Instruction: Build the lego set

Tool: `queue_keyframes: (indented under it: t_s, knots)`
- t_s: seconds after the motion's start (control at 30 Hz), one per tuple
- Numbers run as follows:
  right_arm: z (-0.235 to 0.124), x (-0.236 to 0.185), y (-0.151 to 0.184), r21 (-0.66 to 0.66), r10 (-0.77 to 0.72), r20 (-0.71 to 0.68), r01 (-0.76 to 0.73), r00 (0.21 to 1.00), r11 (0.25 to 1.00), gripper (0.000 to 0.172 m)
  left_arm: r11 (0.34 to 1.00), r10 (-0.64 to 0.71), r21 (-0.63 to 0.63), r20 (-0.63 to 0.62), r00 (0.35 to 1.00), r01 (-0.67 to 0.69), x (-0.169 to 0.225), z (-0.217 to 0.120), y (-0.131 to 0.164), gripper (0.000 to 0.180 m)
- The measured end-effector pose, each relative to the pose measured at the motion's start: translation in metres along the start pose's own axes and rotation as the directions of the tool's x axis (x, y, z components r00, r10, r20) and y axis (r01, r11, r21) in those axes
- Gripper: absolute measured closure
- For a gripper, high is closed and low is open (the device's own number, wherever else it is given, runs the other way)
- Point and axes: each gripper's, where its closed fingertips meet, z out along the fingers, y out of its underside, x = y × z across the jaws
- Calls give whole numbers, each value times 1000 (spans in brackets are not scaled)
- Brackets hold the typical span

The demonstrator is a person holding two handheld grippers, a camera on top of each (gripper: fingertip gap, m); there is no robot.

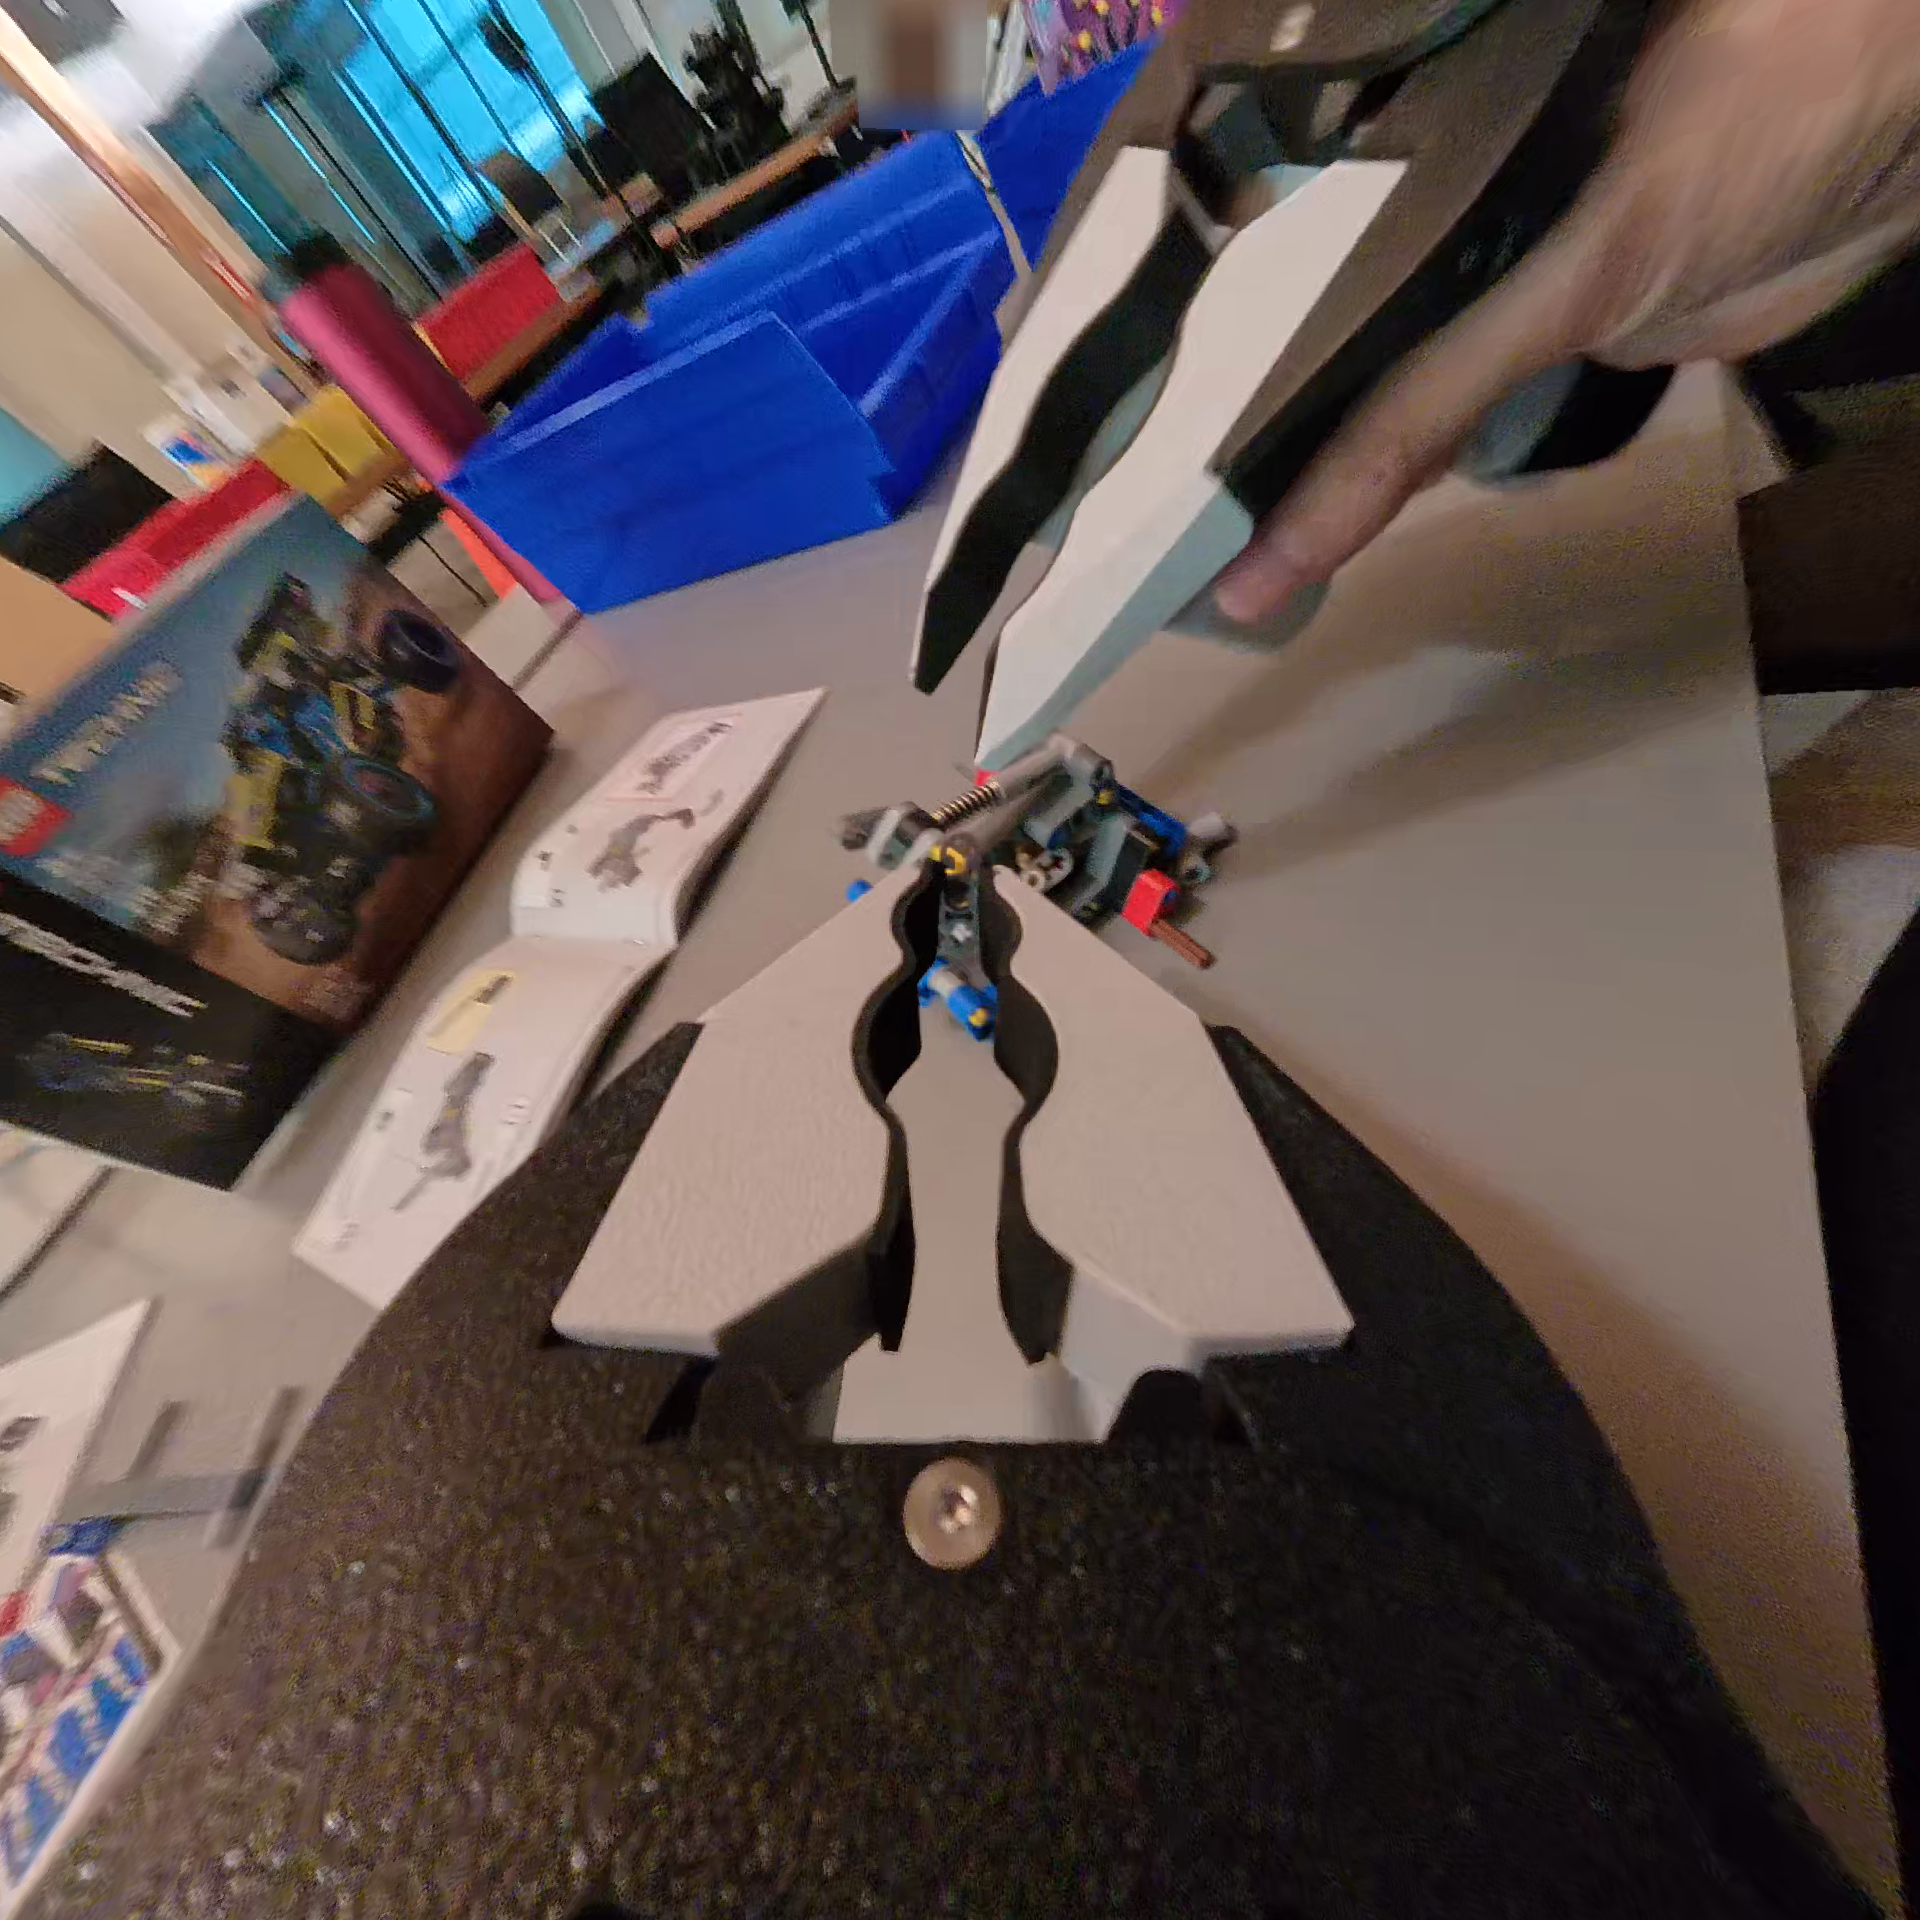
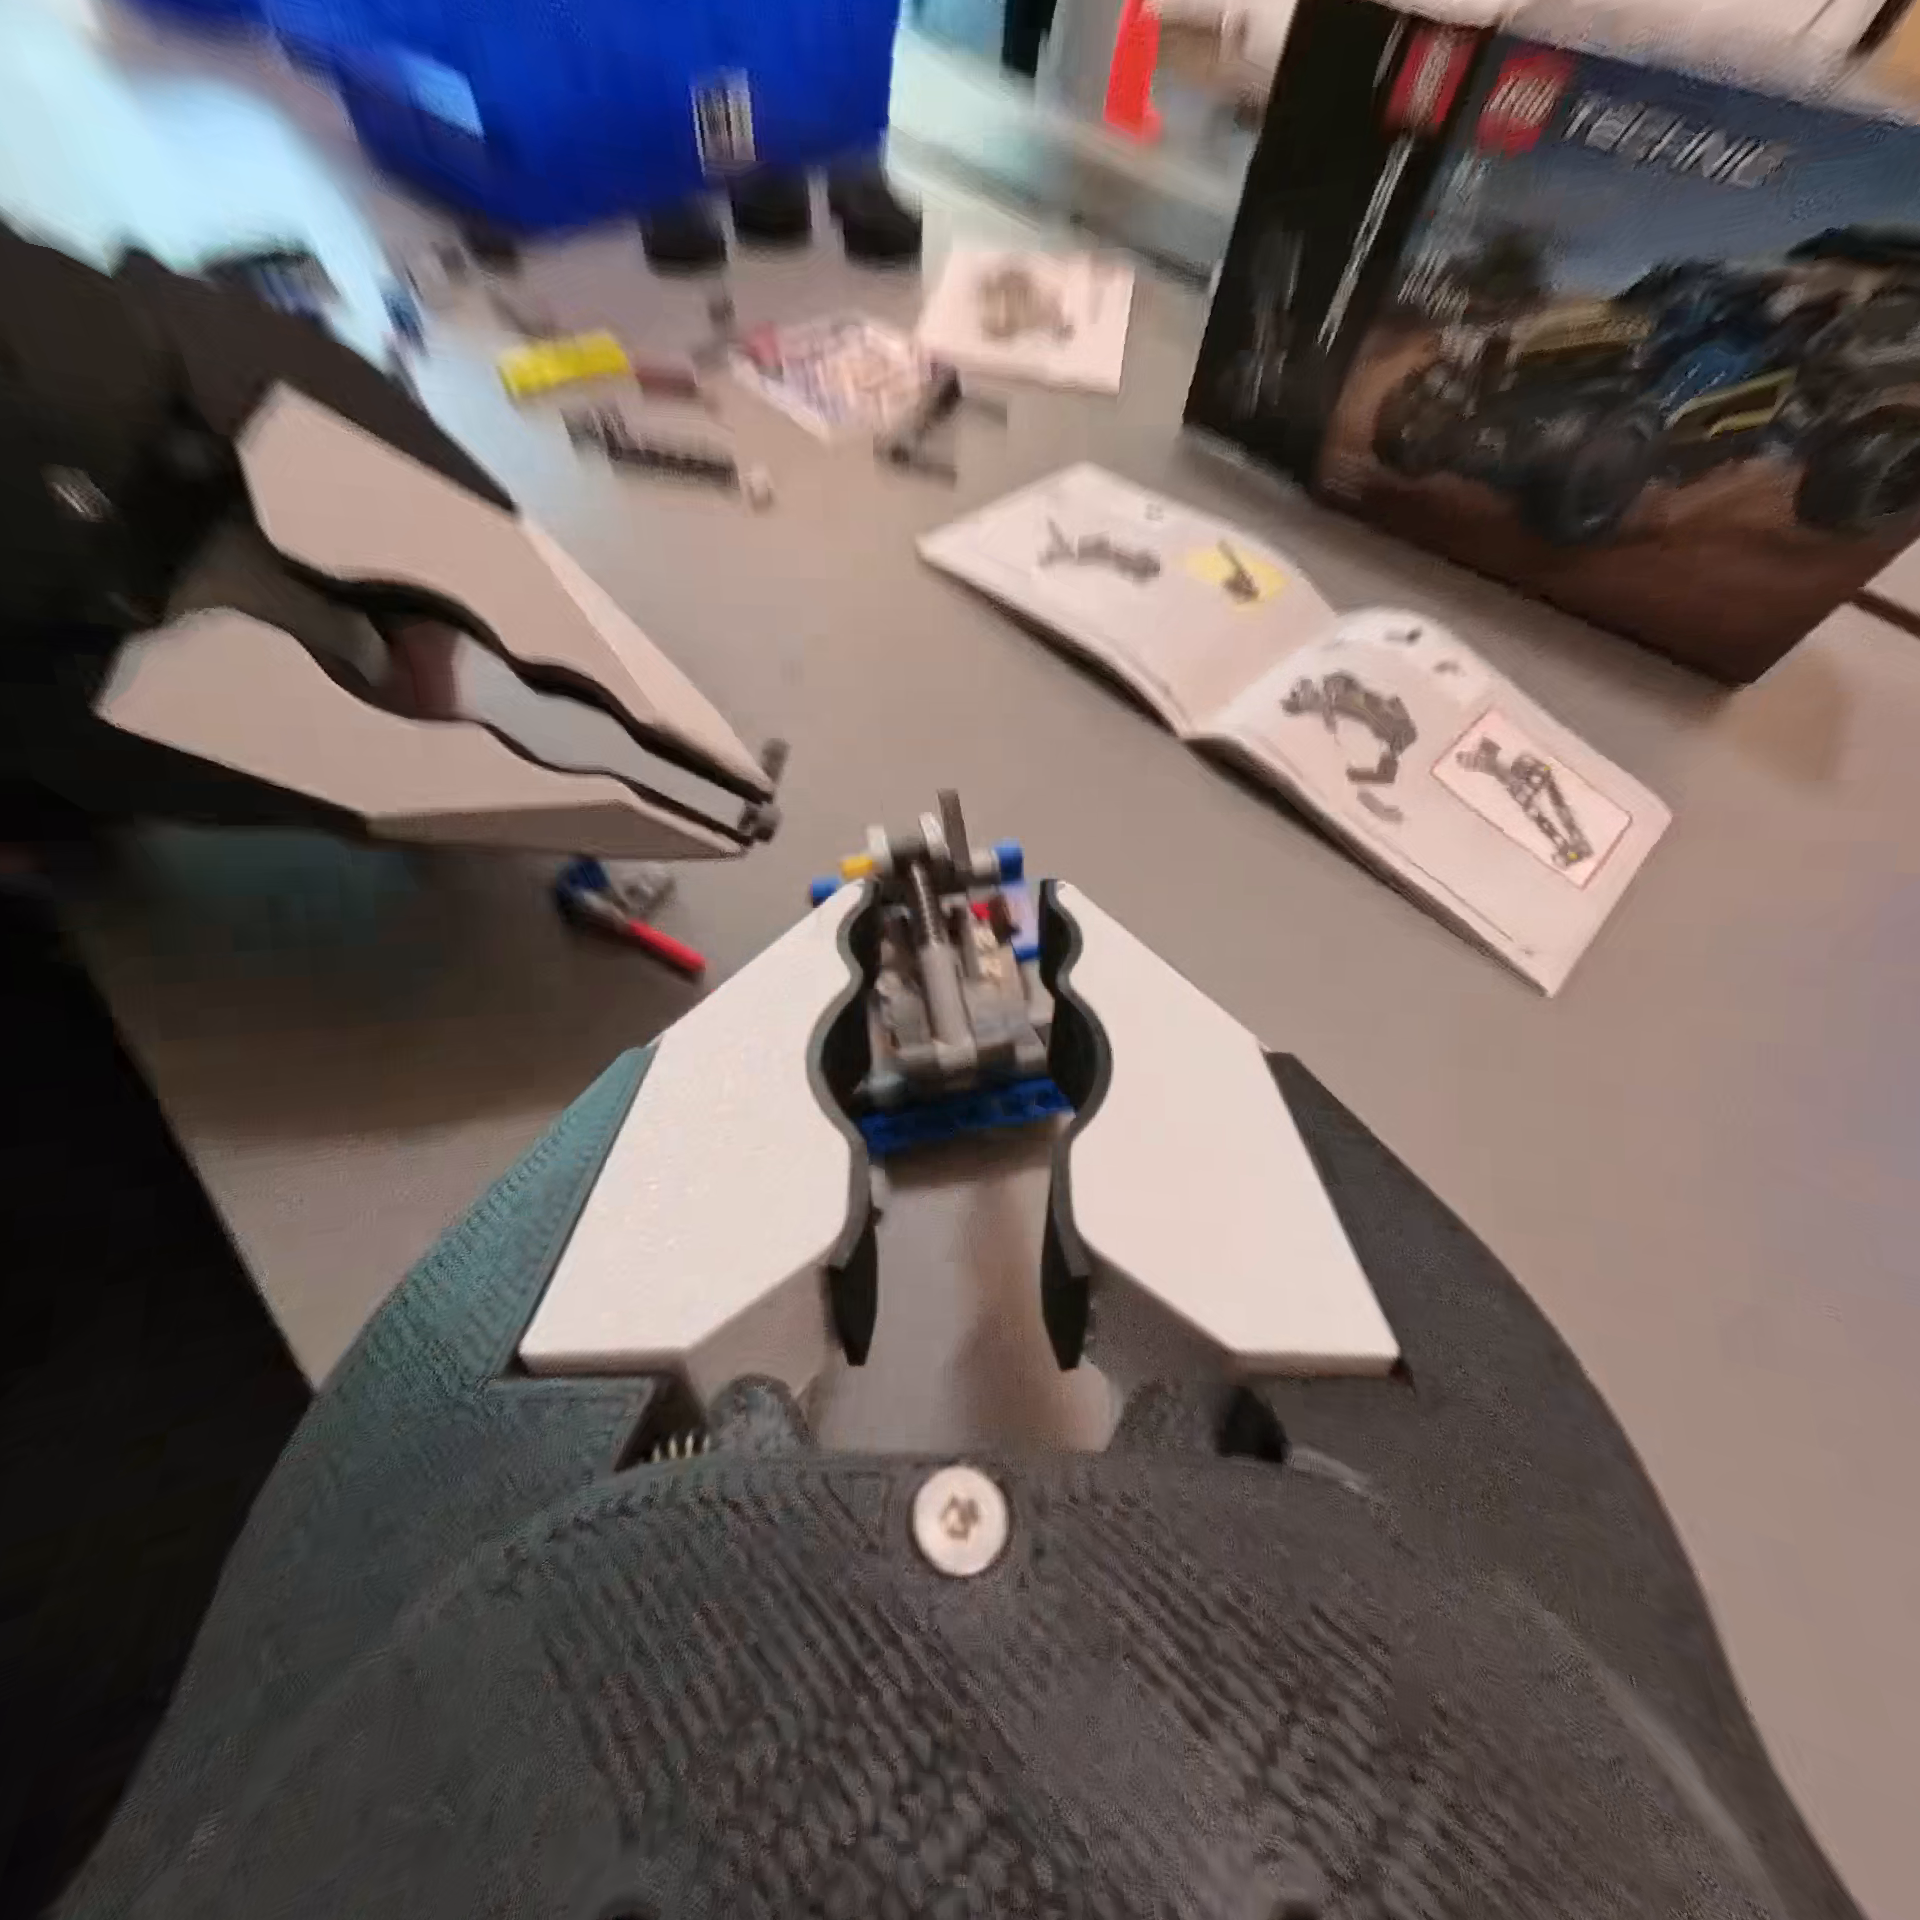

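A small brick assembly (image 1: 1081, 831) of grey, blue and red parts with a spring strut stands on the grey table (image 1: 1403, 935). My left gripper (image 1: 956, 883) is shut on a small dark grey piece (image 1: 954, 914) with a yellow pin, held just in front of the assembly. In the right wrist view this gripper (image 2: 764, 805) comes in from the left with the piece (image 2: 771, 774) at its tips. My right gripper (image 2: 954, 894) is open, its fingers either side of the assembly (image 2: 951, 997) and just above it. It also shows in the left wrist view (image 1: 961, 712).
An open instruction booklet (image 2: 1299, 686) and a toy set box (image 2: 1610, 364) lie to the right. A small blue part with a red axle (image 2: 623, 914) lies near the left gripper. Loose parts (image 2: 644, 416) and blue bins (image 1: 727, 416) are farther back. A hand (image 1: 1558, 312) holds the right gripper. There is about 5 cm between the tips of the two grippers.
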Motion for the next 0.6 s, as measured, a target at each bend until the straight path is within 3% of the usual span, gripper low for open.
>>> queue_keyframes:
  t_s: [0.07, 0.27, 0.6]
  knots:
    - [9, 3, 12, -103, -81, -6, 80, 997, 991, 145, 1000, -14, -24, 23, 1000, 14, -3, 4, 4, 177]
    - [22, -12, 17, -149, -125, 98, 139, 987, 979, 154, 999, 15, -35, 55, 998, -13, -6, 5, 6, 177]
    - [29, -4, 21, -167, -211, 42, 215, 977, 962, 167, 995, 93, -34, 93, 991, -90, -6, 7, 6, 177]
